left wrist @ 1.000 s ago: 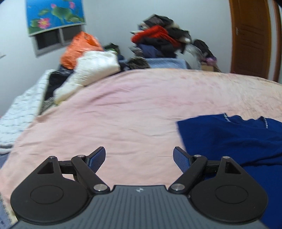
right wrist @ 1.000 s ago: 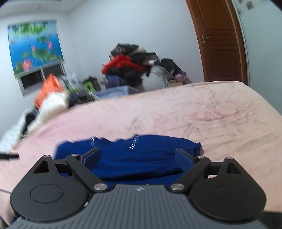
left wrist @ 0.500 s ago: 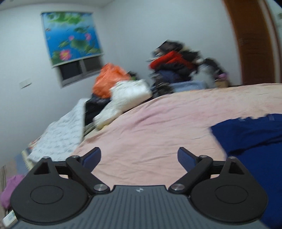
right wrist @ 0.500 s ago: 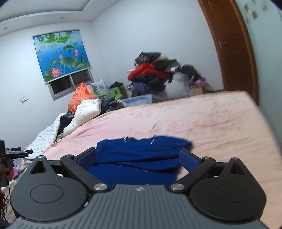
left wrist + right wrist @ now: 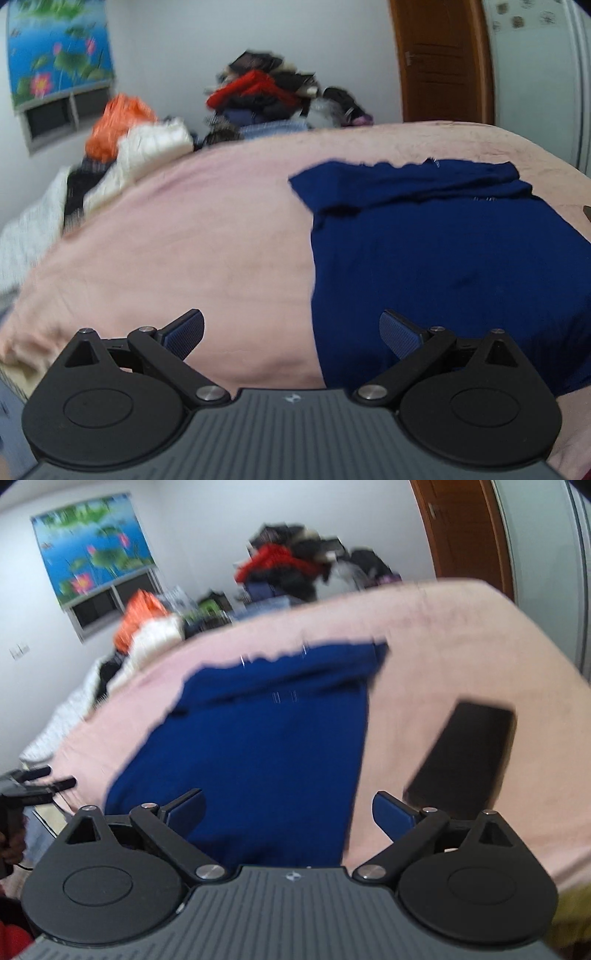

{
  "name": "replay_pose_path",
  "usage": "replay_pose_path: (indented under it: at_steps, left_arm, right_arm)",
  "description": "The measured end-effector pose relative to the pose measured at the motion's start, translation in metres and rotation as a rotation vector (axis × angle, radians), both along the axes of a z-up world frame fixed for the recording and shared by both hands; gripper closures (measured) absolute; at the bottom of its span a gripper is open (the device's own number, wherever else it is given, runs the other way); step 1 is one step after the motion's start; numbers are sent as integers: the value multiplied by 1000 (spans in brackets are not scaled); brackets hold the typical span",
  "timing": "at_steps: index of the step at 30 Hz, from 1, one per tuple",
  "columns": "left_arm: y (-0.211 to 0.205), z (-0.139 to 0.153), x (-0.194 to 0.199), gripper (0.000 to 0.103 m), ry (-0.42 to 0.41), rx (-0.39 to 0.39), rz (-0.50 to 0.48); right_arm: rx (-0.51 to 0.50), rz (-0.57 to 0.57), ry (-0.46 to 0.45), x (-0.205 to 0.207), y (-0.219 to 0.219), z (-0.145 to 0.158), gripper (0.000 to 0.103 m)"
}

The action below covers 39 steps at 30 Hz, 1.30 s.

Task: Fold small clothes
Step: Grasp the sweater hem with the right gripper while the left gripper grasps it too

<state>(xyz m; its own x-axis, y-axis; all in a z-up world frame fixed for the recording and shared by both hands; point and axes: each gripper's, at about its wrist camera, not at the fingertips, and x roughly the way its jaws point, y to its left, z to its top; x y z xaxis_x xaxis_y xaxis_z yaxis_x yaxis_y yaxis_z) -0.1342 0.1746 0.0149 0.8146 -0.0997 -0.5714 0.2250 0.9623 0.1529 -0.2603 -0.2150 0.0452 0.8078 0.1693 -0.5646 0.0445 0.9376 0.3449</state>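
The garment, dark blue, lies flat on the pink bed; its small white marks are too blurred to read. Left gripper and right gripper stand wide and empty. Both views now sit closer to the garment than before.

blurred: clothes pile | cut off: blue garment right edge

The left gripper has just been opening, with nothing between its jaws, and has swung back over the left edge of the blue garment. The right gripper has moved closer over the garment, and a dark flat object on the bed has come into view.
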Motion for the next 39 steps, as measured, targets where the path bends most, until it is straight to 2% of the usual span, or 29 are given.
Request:
replay_pose_path:
  at_steps: [3,5,7,10,14,19,23,27,30,32,36,37,39]
  left_arm:
    - [1,-21,-2,1,88,-49,1]
    - [2,-33,-4,1,135,-62,-12]
    - [4,-44,-8,1,161,-63,-17]
    - [10,-58,-9,1,212,-86,-12]
    - [23,-72,-5,1,307,-201,-7]
    - [29,-86,-4,1,310,-237,3]
    - [29,-98,2,1,351,-299,-43]
    - [29,-106,6,1,346,-338,-52]
    - [29,-107,9,1,344,-367,-55]
    - [26,-107,9,2,349,-388,-75]
    - [18,-105,4,2,340,-369,-126]
    - [16,-105,2,4,337,-360,-136]
    - [12,-106,1,24,352,-352,-162]
  right_arm:
    - [-15,-1,84,-2,17,-27,10]
    - [14,15,126,-5,25,-42,12]
    - [39,40,157,-9,29,-51,16]
    - [67,57,188,-16,37,-63,17]
    - [100,60,229,-20,43,-76,19]
    - [130,43,256,-17,44,-88,21]
    - [156,40,270,-6,44,-95,25]
    - [156,45,270,-1,47,-98,29]
    - [152,48,261,1,47,-97,39]
    - [147,45,261,3,48,-97,50]
    - [137,38,258,2,47,-97,66]
    - [136,37,259,2,47,-97,74]
    - [144,36,257,0,44,-97,81]
